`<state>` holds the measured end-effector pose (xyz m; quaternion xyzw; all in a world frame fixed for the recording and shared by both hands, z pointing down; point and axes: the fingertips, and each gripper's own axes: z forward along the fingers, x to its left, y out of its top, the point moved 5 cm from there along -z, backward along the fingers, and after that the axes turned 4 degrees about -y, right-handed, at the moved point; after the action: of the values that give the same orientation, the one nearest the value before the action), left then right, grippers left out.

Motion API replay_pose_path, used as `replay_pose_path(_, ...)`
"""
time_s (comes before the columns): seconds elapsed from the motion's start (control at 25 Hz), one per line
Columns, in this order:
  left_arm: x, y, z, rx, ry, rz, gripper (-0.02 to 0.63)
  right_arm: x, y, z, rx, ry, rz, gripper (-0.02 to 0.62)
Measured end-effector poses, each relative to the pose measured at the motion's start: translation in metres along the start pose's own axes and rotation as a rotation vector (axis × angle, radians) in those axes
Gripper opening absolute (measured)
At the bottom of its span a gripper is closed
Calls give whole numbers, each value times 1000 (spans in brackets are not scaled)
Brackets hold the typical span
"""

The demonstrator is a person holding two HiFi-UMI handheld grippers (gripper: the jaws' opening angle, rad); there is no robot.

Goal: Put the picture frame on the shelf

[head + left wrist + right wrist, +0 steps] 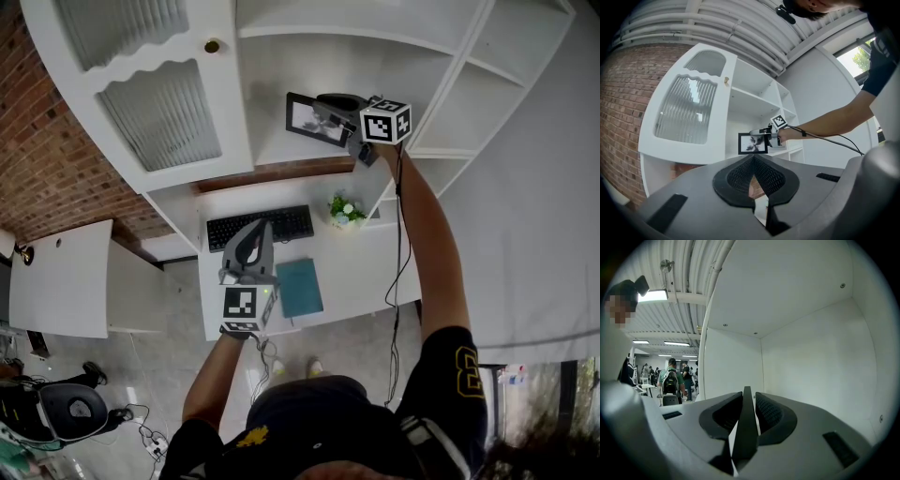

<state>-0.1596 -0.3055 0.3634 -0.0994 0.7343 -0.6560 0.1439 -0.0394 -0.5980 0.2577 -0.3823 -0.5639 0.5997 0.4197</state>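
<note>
Item: picture frame (307, 119), upright, edge-on between my right gripper's (746, 398) slightly spread jaws, inside the far shelf (279, 150).

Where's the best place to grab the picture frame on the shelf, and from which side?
Take the picture frame by its thin right edge, coming in level from the open front of the shelf. It stands upright and flat, so one pad goes on the front face and one on the back, the way the right hand-held gripper straddles it.
</note>
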Motion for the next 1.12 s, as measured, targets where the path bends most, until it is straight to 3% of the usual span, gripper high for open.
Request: replay_pose_path(1.12,2,13,-18,-26,22,-23,18,7,0,-6,30,-39,-19,126)
